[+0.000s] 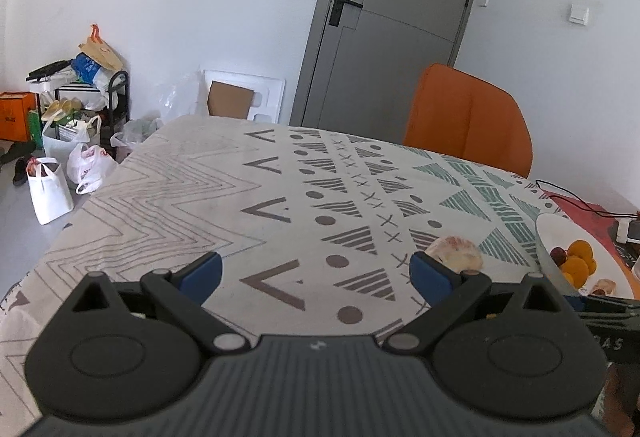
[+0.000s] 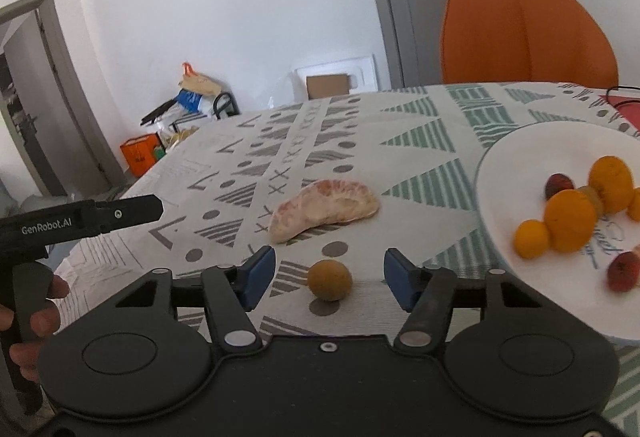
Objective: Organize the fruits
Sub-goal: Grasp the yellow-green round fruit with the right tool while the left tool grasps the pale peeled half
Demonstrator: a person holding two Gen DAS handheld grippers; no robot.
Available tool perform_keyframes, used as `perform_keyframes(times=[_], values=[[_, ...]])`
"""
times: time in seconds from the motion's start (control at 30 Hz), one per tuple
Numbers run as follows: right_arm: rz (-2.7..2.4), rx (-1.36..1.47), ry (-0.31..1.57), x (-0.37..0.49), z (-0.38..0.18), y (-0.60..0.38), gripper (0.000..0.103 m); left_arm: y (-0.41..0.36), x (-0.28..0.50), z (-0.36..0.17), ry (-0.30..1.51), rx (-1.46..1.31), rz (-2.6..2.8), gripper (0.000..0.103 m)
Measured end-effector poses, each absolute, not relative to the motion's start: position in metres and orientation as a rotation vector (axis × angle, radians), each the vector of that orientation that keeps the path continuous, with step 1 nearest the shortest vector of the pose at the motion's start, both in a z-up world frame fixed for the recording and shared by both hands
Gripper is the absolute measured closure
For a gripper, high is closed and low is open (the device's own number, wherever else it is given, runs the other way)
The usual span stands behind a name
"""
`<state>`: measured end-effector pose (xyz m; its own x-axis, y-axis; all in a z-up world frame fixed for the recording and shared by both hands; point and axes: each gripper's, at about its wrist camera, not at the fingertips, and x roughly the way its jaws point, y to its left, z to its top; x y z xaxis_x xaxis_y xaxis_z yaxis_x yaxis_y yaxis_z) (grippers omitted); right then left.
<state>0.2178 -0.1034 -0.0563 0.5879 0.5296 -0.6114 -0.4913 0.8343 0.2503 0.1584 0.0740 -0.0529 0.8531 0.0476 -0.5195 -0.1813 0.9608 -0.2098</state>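
Right wrist view: the right gripper (image 2: 329, 279) stands partly open, its blue pads (image 2: 258, 277) at either side of a small round brownish fruit (image 2: 329, 280) at lower centre. The fruit rests on the patterned tablecloth (image 2: 420, 141) in the gap, with clear cloth showing between it and each pad; nothing is gripped. Being round, it shows no long axis. Just above it in the frame lies a peeled pomelo segment (image 2: 325, 209), a crescent whose long axis runs from lower left to upper right, its curved back toward the top of the frame. At the right edge sits a white plate (image 2: 516, 157) holding orange citrus fruits (image 2: 570, 221) and small reddish fruits (image 2: 622, 271); its rim lies near the right pad. The cloth between the segment and the plate is open, as is the stretch toward the upper left, up to the table's far edge. An orange chair (image 2: 524, 37) stands behind that edge at upper right. The left gripper's body (image 2: 80, 221) enters from the left, held by a hand (image 2: 36, 313).

Left wrist view: the left gripper (image 1: 316, 275) is wide open over bare cloth, holding nothing. The pomelo segment appears just beyond its right-hand pad (image 1: 430, 279); whether they touch cannot be told. The plate lies at the far right edge.
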Motion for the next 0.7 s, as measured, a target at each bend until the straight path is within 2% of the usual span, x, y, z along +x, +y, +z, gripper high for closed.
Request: perform_keyframes(times=[0.03, 0.07, 0.1, 0.7], values=[[0.598, 0.049, 0.739, 0.219, -0.059, -0.101, 0.047, 0.075, 0.159, -0.054, 0.538, -0.255, 0.122, 0.004], [0.600, 0.042, 0.751, 0.221, -0.061, -0.099, 0.059, 0.074, 0.160, -0.054, 0.540, -0.252, 0.124, 0.004], [0.600, 0.032, 0.769, 0.223, -0.065, -0.096, 0.077, 0.074, 0.161, -0.054, 0.541, -0.249, 0.125, 0.004], [0.518, 0.087, 0.699, 0.232, -0.040, -0.134, 0.078, 0.029, 0.202, -0.053, 0.568, -0.162, -0.019, 0.006]])
